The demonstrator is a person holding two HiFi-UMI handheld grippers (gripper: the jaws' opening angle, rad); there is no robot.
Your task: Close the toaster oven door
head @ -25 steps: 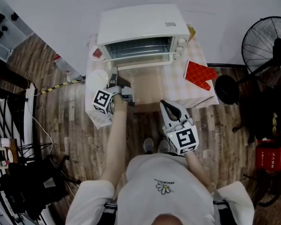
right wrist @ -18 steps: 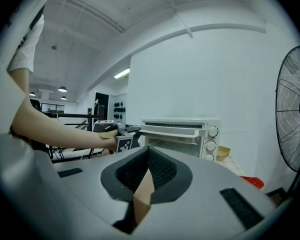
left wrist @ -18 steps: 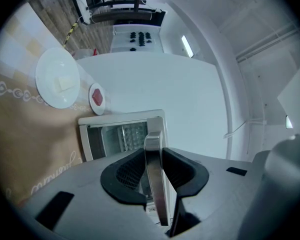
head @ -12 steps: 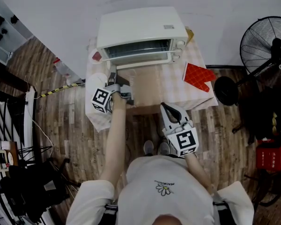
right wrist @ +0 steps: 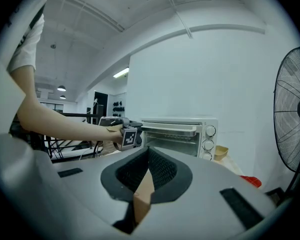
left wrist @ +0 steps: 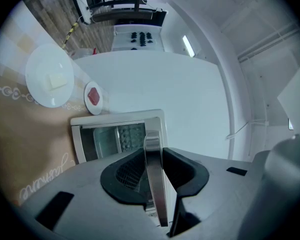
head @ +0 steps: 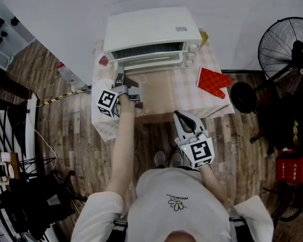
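Note:
The white toaster oven (head: 151, 32) stands at the back of the table (head: 161, 92). Its glass door (head: 149, 54) is tilted up, only a little ajar. My left gripper (head: 120, 78) is shut on the left end of the door's metal handle (left wrist: 154, 184), which runs between the black pads in the left gripper view; the oven's opening (left wrist: 115, 141) shows behind it. My right gripper (head: 183, 116) hangs at the table's front edge, shut and holding nothing. From the right gripper view, the oven (right wrist: 177, 134) and the left gripper (right wrist: 126, 135) lie ahead.
A red oven mitt (head: 214, 81) lies to the right of the oven. A white plate (left wrist: 49, 76) and a small dish with something red (left wrist: 93, 96) sit left of the oven. A floor fan (head: 288, 44) stands to the right of the table.
The door has swung up from about half open to nearly closed. My left gripper has moved up and towards the oven with the handle. The right gripper has hardly moved.

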